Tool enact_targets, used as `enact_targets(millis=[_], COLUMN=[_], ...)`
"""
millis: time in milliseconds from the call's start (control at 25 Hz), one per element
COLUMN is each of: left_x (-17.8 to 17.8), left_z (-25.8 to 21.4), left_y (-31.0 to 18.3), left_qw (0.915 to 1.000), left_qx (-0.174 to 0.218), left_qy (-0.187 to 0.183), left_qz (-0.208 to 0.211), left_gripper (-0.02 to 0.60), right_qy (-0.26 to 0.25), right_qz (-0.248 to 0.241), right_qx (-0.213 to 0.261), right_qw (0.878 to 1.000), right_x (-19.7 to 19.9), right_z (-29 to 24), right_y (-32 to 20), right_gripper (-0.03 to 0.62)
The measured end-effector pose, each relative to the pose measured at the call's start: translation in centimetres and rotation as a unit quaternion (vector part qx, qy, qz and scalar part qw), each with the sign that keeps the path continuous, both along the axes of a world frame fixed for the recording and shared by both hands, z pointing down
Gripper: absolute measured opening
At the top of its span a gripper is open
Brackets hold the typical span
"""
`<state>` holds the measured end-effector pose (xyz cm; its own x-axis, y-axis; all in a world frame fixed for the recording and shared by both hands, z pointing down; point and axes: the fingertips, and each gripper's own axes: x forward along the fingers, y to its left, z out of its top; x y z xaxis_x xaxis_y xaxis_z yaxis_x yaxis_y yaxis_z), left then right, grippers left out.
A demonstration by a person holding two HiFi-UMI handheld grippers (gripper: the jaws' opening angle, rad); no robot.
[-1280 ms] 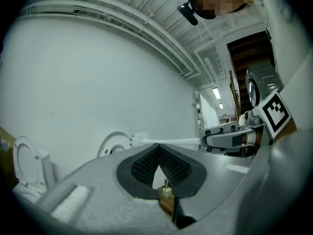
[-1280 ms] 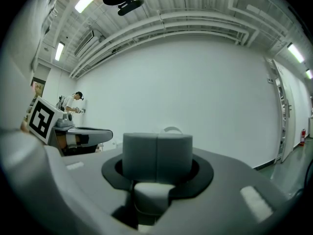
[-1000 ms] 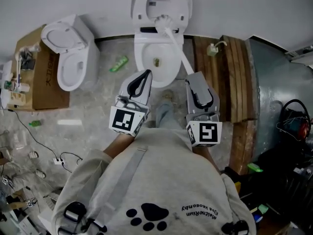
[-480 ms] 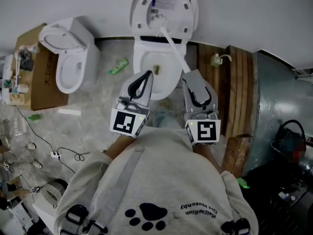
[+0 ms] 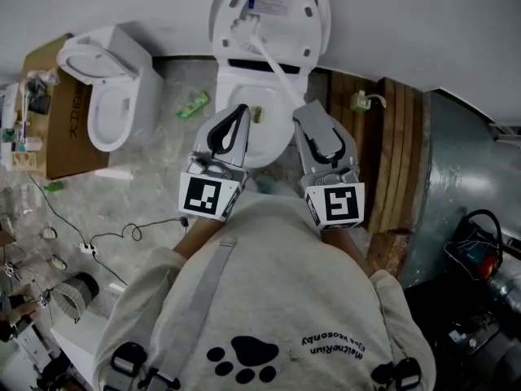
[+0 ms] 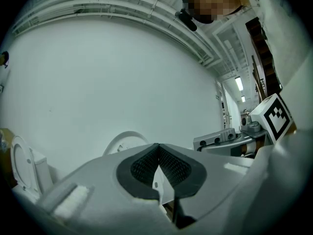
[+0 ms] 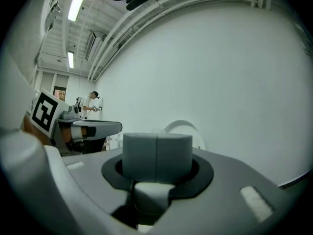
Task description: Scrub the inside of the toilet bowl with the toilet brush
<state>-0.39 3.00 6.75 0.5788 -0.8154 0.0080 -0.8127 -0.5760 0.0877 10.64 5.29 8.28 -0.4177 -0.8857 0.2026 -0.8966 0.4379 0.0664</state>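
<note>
In the head view the white toilet (image 5: 273, 141) stands straight ahead with its lid and seat (image 5: 281, 24) raised against the wall. The toilet brush (image 5: 275, 65) slants up from my right gripper (image 5: 304, 109), which is shut on its white handle; the bristle head (image 5: 243, 25) rests against the raised seat, above the bowl. My left gripper (image 5: 242, 112) hovers over the bowl's left front rim, shut on nothing. In the left gripper view the left gripper (image 6: 157, 147) has its ribbed pads touching. In the right gripper view the right gripper (image 7: 157, 151) has its grey pads together above the pale handle.
A second white toilet (image 5: 114, 88) stands to the left beside a cardboard box (image 5: 65, 133). A green object (image 5: 194, 104) lies on the floor between the toilets. Wooden planks (image 5: 392, 145) and a grey metal body (image 5: 456, 177) are on the right. Cables (image 5: 106, 236) trail at lower left.
The brush head has slid left and up across the raised seat. Both grippers have drifted a little left and towards the toilet. The left gripper stays shut and empty.
</note>
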Motion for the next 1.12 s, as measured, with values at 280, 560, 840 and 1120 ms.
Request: enact_targets(millis=[280,560,840,1120], left_x=[-0.1,-1.2,-1.2,-0.5], left_z=[0.4,0.7,2.4,5.5], left_y=[-0.7,-2.6,-4.4,-4.9], left_qw=[0.9999,0.9993,0.9983,0.9967], left_qx=[-0.008,-0.027,-0.029,-0.043], left_qy=[-0.006,-0.019,-0.036,-0.037], left_qz=[0.011,0.019,0.036,0.059], left_gripper=[-0.006,-0.006,-0.006,-0.006], right_qy=[-0.008,-0.011,0.002,0.009], right_qz=[0.008,0.016,0.012,0.013], right_qx=[-0.015,-0.036,-0.06,-0.081], right_qw=[1.0,0.999,0.998,0.997], right_x=[-0.2,-0.7,-1.1,-0.9], right_z=[0.7,1.3,3.7,6.6], right_y=[-0.7,-2.0,-3.7,-4.1], right_gripper=[0.149,0.149,0.149,0.149])
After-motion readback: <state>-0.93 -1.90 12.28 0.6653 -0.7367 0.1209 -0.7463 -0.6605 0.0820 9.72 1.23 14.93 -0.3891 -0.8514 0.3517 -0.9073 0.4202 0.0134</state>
